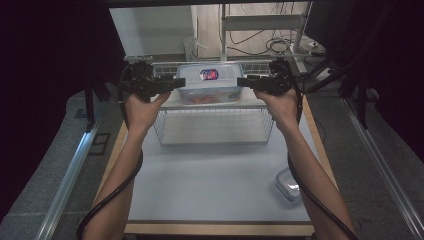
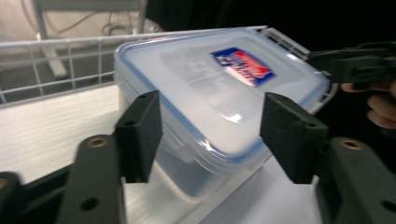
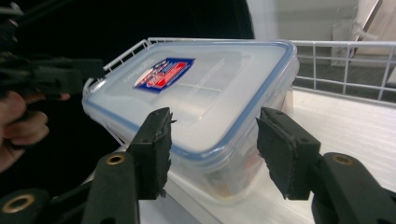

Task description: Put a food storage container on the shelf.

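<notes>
A clear plastic box point(image 1: 209, 83) with a blue-rimmed lid and a red and blue label rests on the top shelf of a white wire rack point(image 1: 215, 125). Something reddish shows through its wall. My left gripper point(image 1: 179, 83) is at the box's left end, open. In the left gripper view the box point(image 2: 210, 93) has its near corner between the spread pads point(image 2: 140, 135). At the right end my right gripper point(image 1: 242, 81) is open too. In the right gripper view, the box point(image 3: 210, 88) sits with its end between that gripper's fingers point(image 3: 285, 154).
A small clear container point(image 1: 289, 184) lies near the table's front right edge. The rack's wire rail point(image 2: 56, 60) runs behind the box. Cables trail from both grippers along the forearms. Dark curtains flank the table point(image 1: 210, 185).
</notes>
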Demonstrator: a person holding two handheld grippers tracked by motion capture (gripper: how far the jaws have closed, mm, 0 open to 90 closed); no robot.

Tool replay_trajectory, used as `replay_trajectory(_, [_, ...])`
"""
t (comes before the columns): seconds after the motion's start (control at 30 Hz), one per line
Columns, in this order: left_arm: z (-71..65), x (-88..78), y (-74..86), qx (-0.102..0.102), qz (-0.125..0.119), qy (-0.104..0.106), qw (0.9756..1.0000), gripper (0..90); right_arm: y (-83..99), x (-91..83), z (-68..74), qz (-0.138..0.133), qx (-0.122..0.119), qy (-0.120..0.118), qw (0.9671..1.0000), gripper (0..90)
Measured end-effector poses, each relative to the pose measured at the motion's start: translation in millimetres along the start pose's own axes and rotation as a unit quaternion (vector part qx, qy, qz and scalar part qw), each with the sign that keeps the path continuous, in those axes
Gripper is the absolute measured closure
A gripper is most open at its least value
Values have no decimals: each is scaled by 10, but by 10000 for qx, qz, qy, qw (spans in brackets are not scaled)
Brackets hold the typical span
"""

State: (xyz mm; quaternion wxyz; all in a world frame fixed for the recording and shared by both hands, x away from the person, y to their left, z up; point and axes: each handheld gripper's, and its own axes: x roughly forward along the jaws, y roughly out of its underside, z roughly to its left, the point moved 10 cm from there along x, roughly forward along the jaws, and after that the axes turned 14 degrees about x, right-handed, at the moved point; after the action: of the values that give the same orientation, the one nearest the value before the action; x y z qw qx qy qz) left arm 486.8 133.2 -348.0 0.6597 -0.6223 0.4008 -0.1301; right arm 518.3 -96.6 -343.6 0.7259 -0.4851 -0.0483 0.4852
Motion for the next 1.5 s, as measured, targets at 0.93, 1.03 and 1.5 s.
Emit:
replay_trajectory(0.93, [-270,181,462,844,450,-179,9953,898,463,89,47,241,-1061,393,9933,898])
replay_trajectory(1.03, [-275,215,432,843,456,-179,9952,898,443,98,32,231,-1067,422,9931,898])
replay_trajectory(1.5, [-485,-10,560,1064,385,-152,9935,760,618,14,113,375,-1250,339,9909,825])
